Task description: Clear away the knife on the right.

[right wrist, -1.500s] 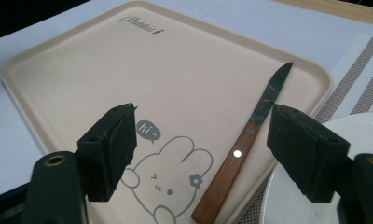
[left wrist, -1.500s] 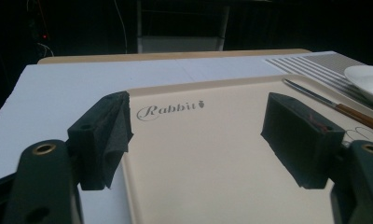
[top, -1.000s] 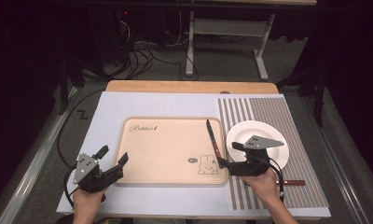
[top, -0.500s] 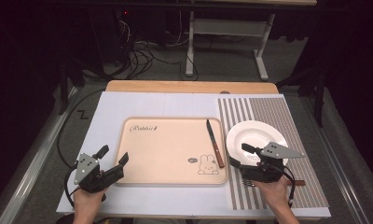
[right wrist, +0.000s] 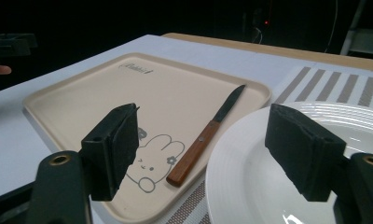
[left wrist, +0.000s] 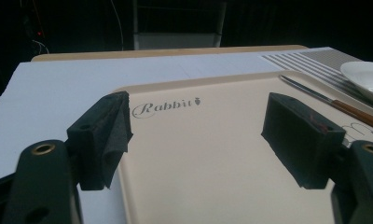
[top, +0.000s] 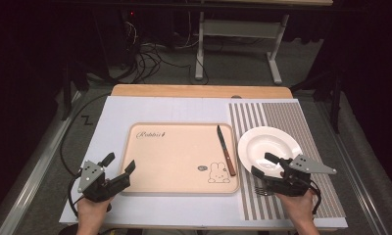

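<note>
High view — right tool (top: 266,165) gaping over plate (top: 262,142), empty.

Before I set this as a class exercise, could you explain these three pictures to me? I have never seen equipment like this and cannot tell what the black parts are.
No robot here: a person holds hand-operated tongs, one pair in each hand. The high view looks down on the table from above the person. There the left tongs sit at the near left corner of a beige tray, and the right tongs hover at the near edge of a white plate. The other two pictures come from cameras riding on the tongs, so the black blocks at the bottom are their own jaws. A wooden-handled knife lies on the tray's right side, and a fork lies partly hidden under the right tongs, on a striped mat. Both tongs are open and hold nothing.
</note>
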